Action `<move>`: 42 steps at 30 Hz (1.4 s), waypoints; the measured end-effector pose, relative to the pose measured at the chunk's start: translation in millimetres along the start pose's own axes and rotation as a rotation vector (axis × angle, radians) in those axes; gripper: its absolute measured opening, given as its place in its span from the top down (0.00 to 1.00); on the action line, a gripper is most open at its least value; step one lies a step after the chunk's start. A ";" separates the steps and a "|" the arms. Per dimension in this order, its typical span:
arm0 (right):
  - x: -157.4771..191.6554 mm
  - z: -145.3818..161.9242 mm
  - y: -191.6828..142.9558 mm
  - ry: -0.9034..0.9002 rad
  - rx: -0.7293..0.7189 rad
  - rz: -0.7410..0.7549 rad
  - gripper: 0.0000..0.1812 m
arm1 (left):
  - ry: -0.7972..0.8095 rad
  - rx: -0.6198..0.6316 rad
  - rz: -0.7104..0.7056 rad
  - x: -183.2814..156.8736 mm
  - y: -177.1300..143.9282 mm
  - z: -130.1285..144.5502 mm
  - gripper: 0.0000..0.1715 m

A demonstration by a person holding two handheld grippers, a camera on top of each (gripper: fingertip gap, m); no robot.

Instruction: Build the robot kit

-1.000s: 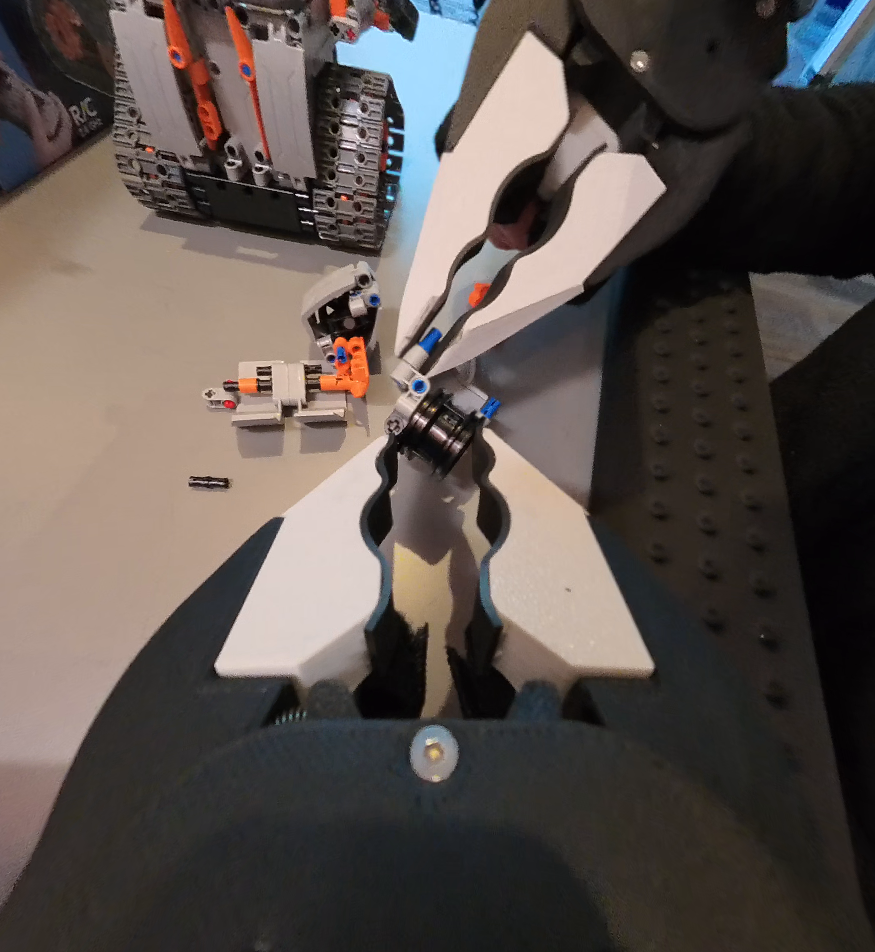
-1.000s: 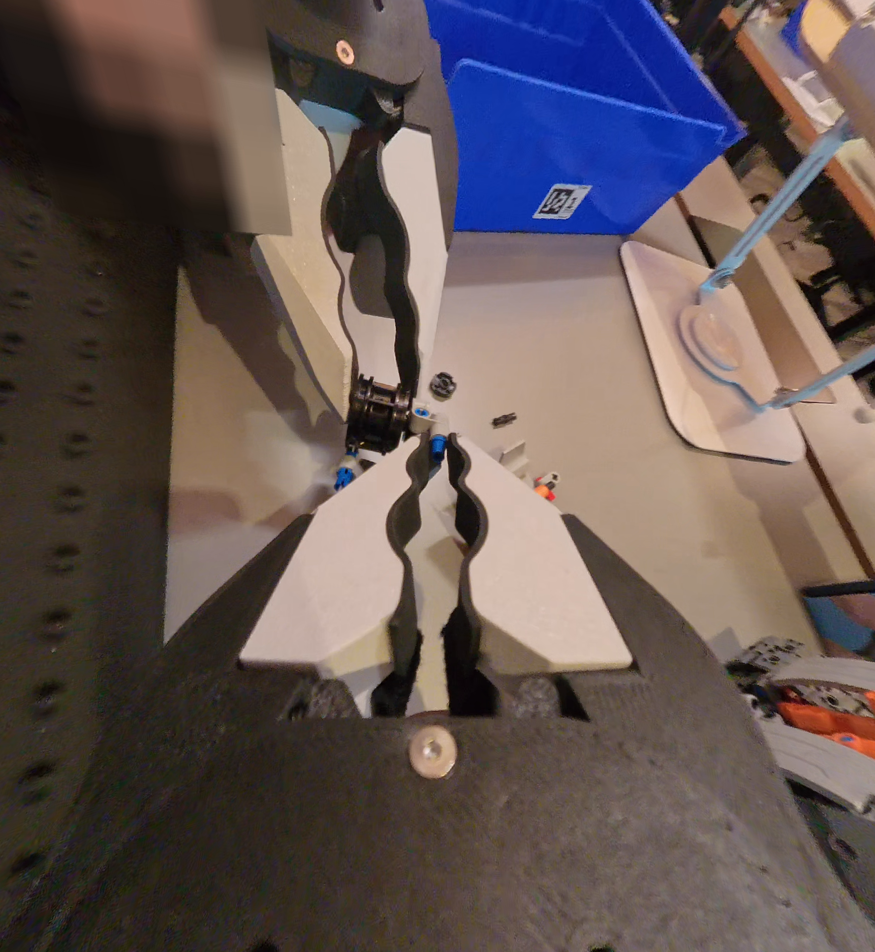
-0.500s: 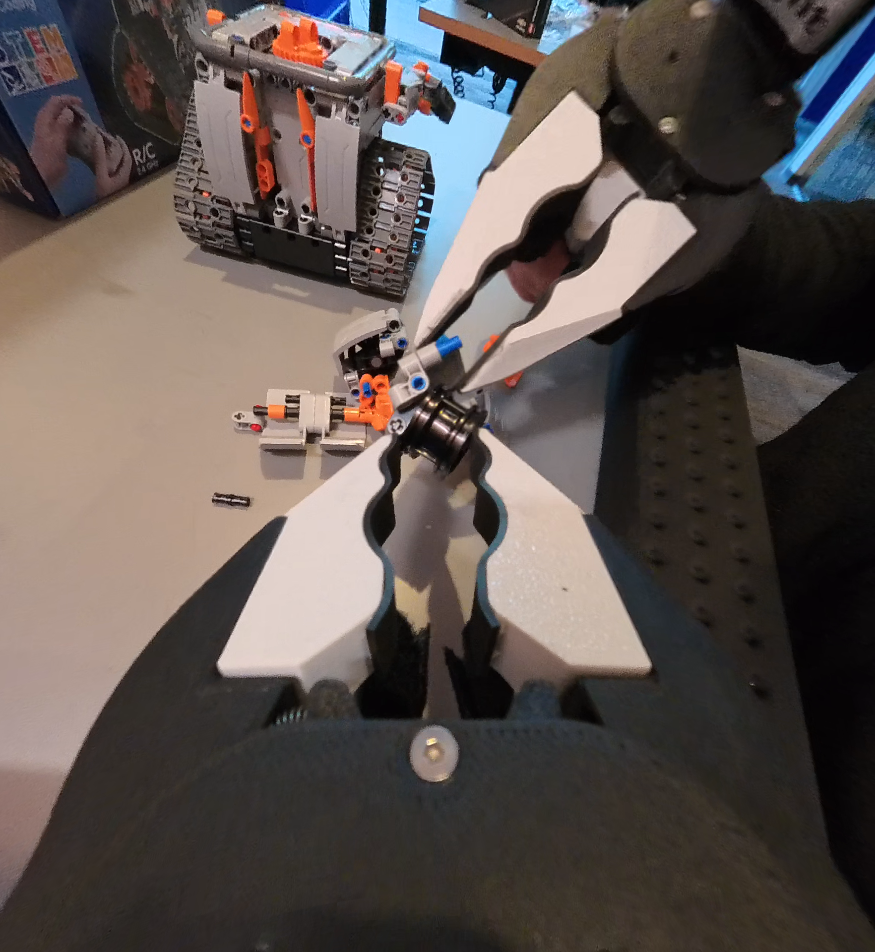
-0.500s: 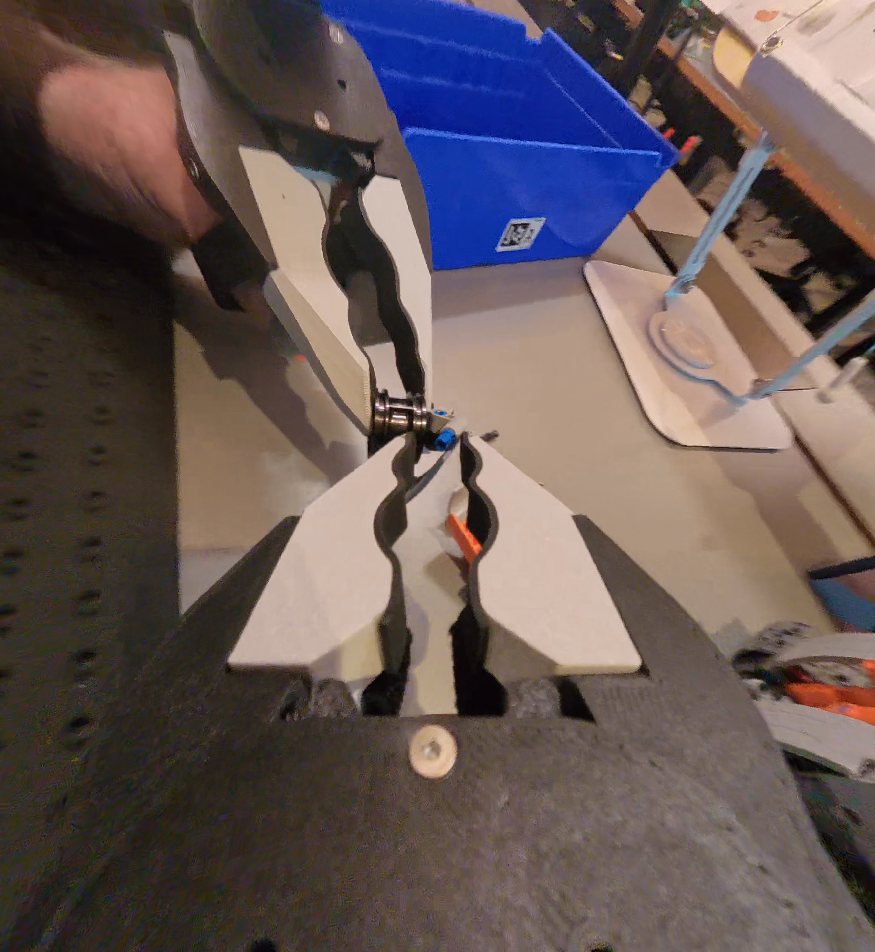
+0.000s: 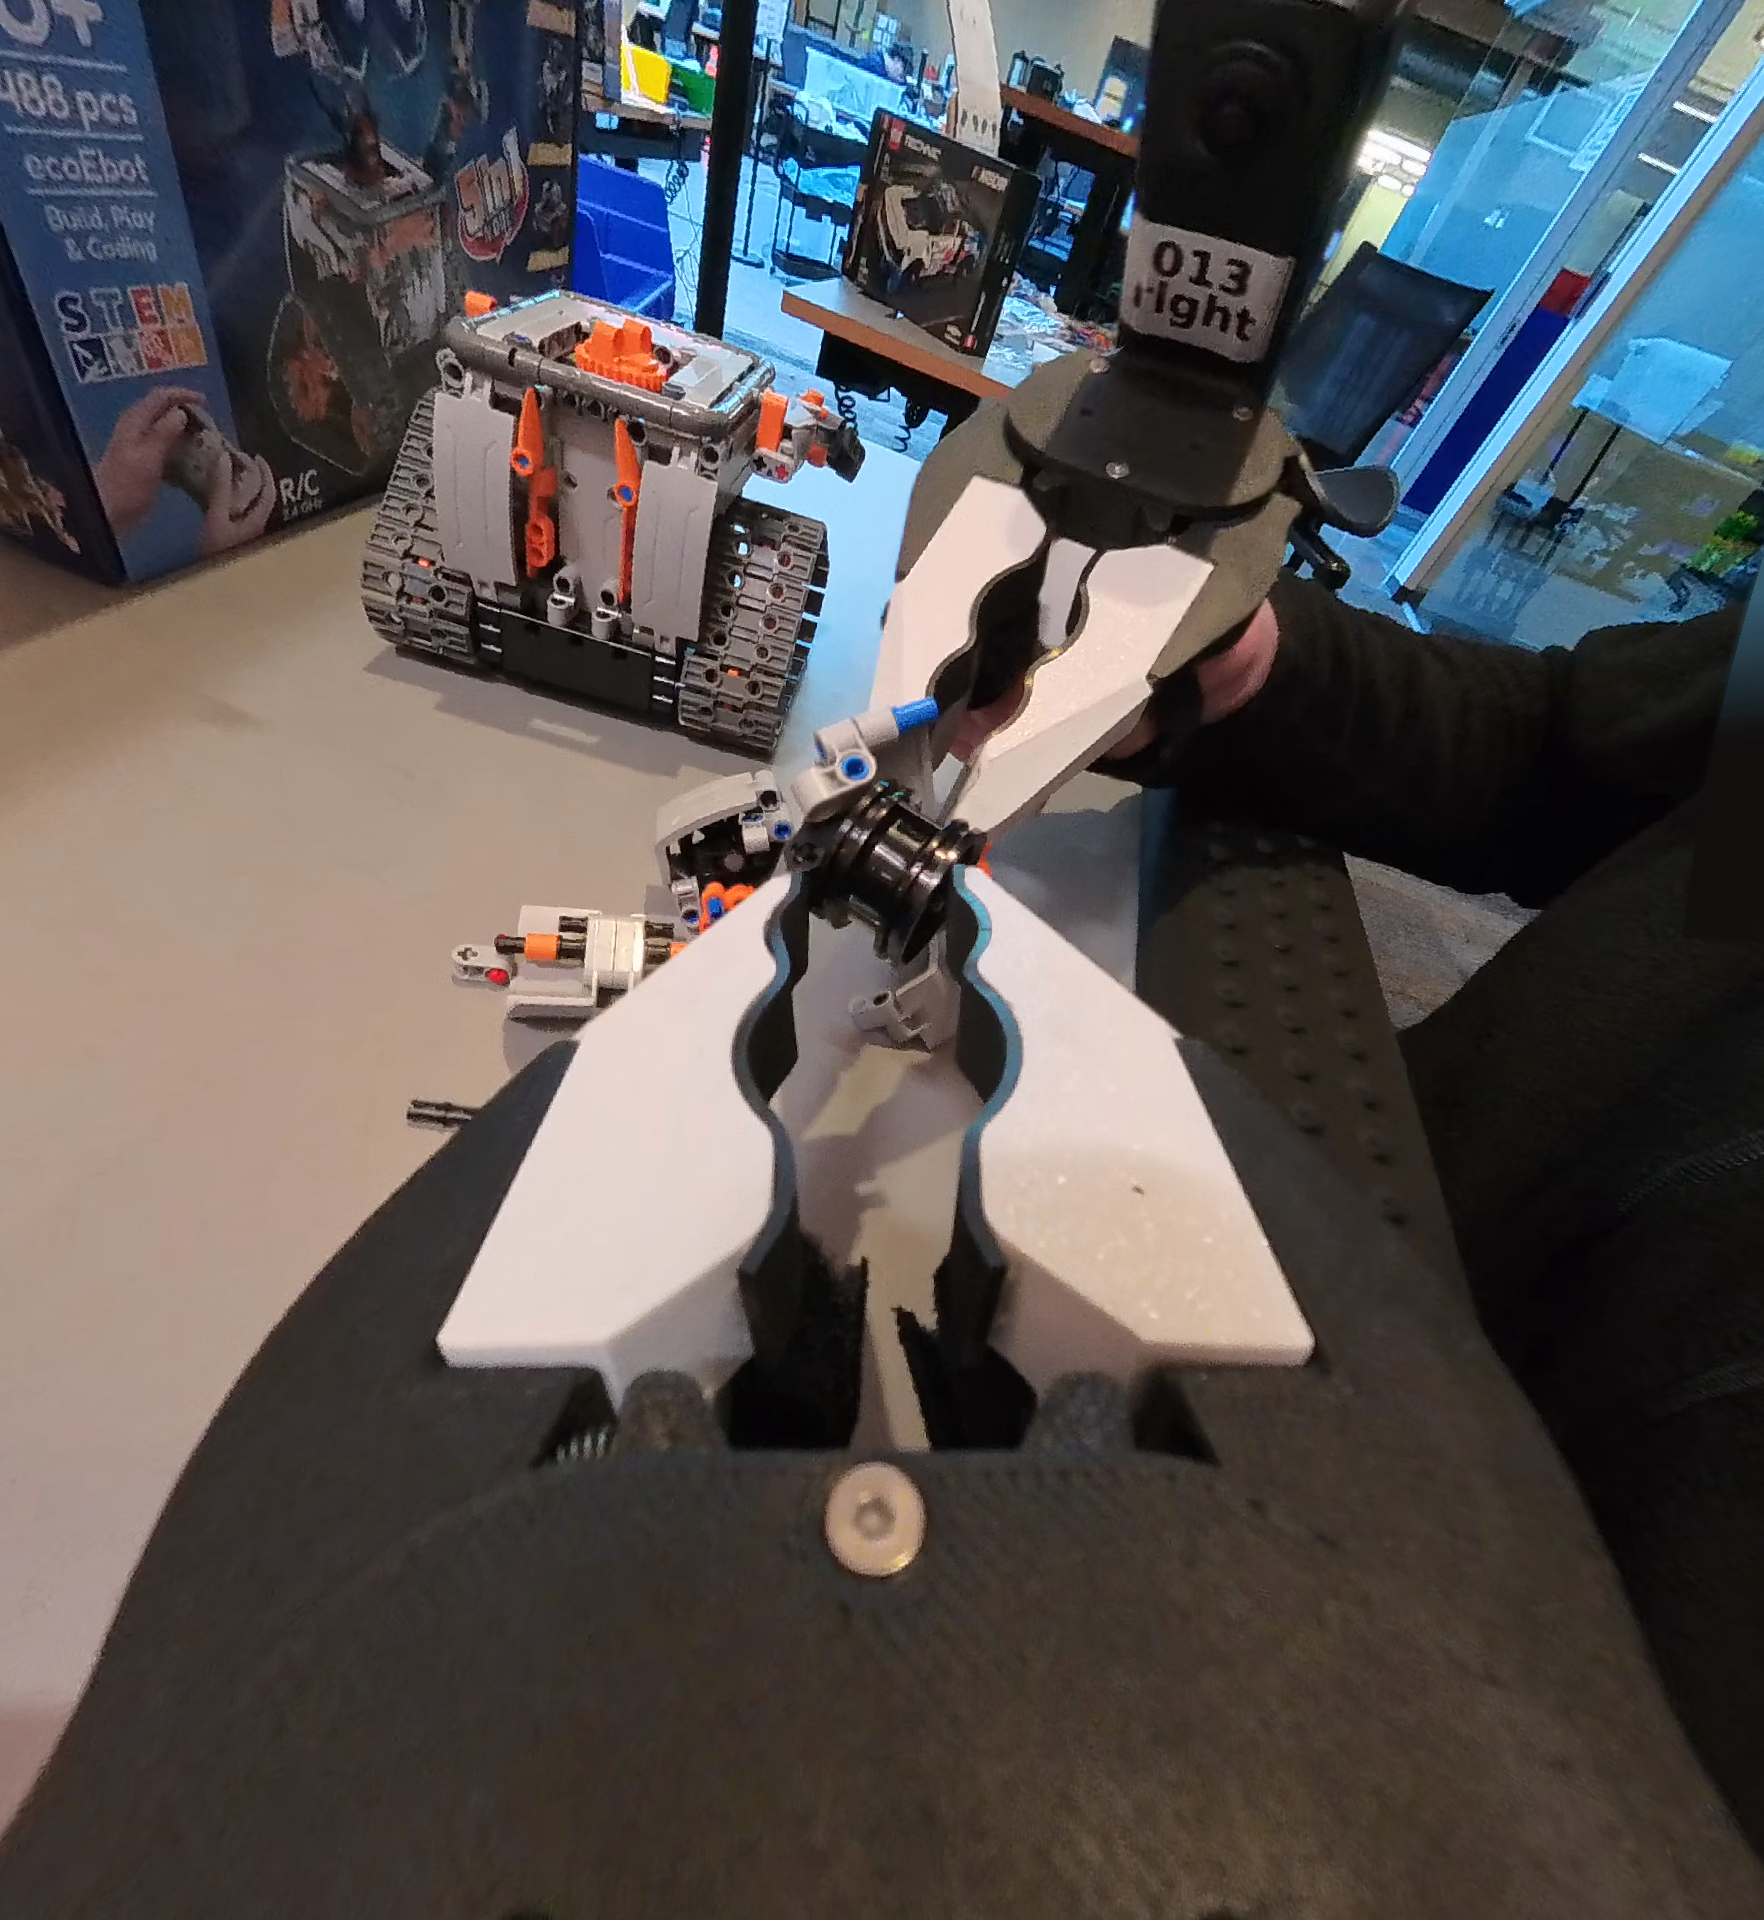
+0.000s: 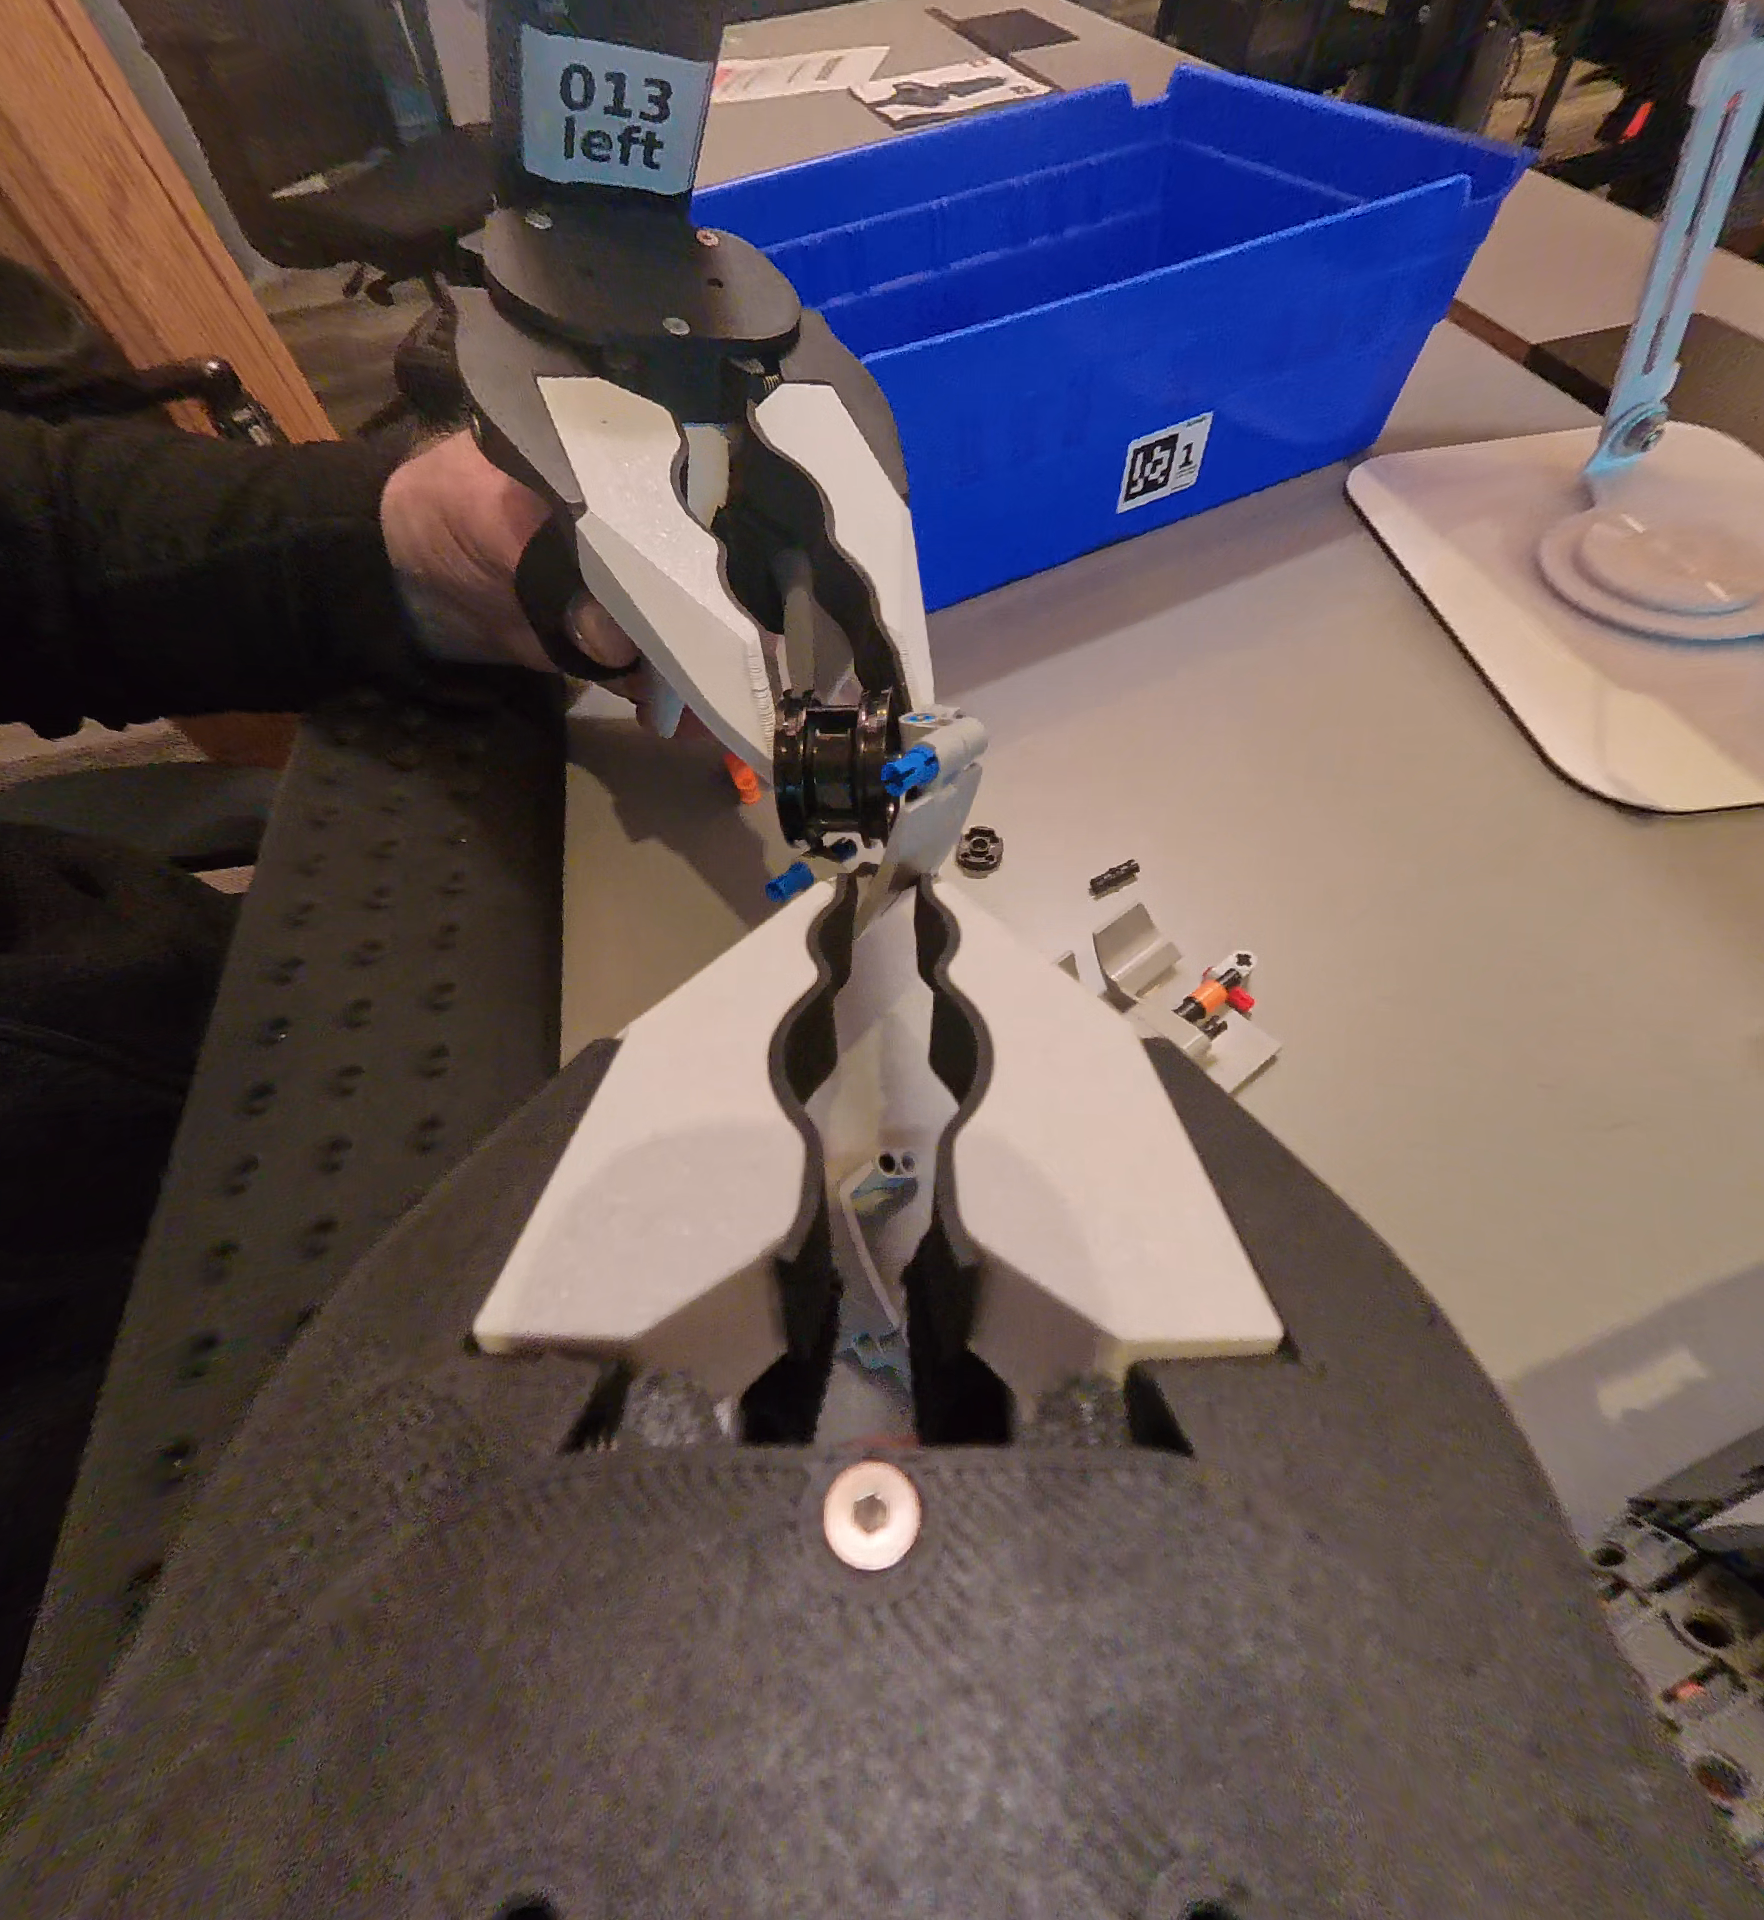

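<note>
My left gripper (image 5: 878, 883) is shut on a black wheel hub (image 5: 883, 857) and holds it above the grey table (image 5: 182, 935). A grey brick piece with blue pins (image 5: 845, 750) is joined to the hub. My right gripper (image 5: 922, 774) comes in from the upper right and is shut on that grey piece. In the right wrist view my right gripper (image 6: 878, 894) pinches the grey piece (image 6: 928, 821) at its tips. The left gripper (image 6: 842, 740) reaches down from above with the hub (image 6: 834, 774) between its tips. The two grippers meet tip to tip.
A grey and orange tracked model (image 5: 597, 530) stands behind, with a printed box (image 5: 130, 260) to its left. A small grey and orange assembly (image 5: 587, 951), a curved grey shell (image 5: 717, 826) and a black pin (image 5: 436, 1112) lie on the table. A blue bin (image 6: 1169, 343), a white lamp base (image 6: 1584, 613) and a black perforated mat (image 6: 358, 987) show in the right wrist view. My two grippers' fingertips are within a few centimetres of each other.
Both grippers have risen from the table together with the hub and the grey piece. Both views now tilt up more.
</note>
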State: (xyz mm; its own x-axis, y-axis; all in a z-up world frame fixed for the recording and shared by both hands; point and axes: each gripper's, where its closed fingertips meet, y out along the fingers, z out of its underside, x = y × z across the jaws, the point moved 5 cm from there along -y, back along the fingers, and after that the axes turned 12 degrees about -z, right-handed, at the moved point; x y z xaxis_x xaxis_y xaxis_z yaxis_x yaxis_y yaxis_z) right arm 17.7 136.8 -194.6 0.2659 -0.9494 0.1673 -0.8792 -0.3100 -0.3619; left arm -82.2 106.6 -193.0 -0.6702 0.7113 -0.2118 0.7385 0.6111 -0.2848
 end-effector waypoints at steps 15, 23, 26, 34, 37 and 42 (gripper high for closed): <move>1.3 -10.7 -4.8 -0.265 0.089 0.305 0.98 | 0.013 -0.014 -0.065 0.0 4.1 -11.0 0.87; 2.1 -18.0 -1.9 -0.395 0.120 0.485 0.98 | -0.123 -0.069 -0.115 3.2 6.6 -16.4 0.87; 0.8 -21.5 -3.1 -0.463 0.147 0.582 0.98 | -0.175 -0.101 -0.151 3.4 9.8 -19.1 0.87; 4.3 -27.7 -7.4 -0.687 0.247 0.774 0.99 | -0.350 -0.184 -0.104 1.9 14.9 -22.9 0.87; 5.9 -31.8 -10.7 -0.682 0.200 0.745 0.99 | -0.415 -0.234 -0.032 1.3 13.6 -24.5 0.87; 5.0 -37.1 -23.1 -0.442 -0.036 0.473 0.96 | -0.436 -0.276 0.020 -0.5 11.3 -29.9 0.87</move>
State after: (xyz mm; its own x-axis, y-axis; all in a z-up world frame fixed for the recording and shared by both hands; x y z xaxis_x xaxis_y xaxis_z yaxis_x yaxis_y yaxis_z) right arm 24.7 141.1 -151.4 -0.0224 -0.9167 -0.3989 -0.9520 0.1413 -0.2714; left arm -71.4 123.5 -168.2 -0.5801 0.5490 -0.6017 0.7043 0.7092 -0.0319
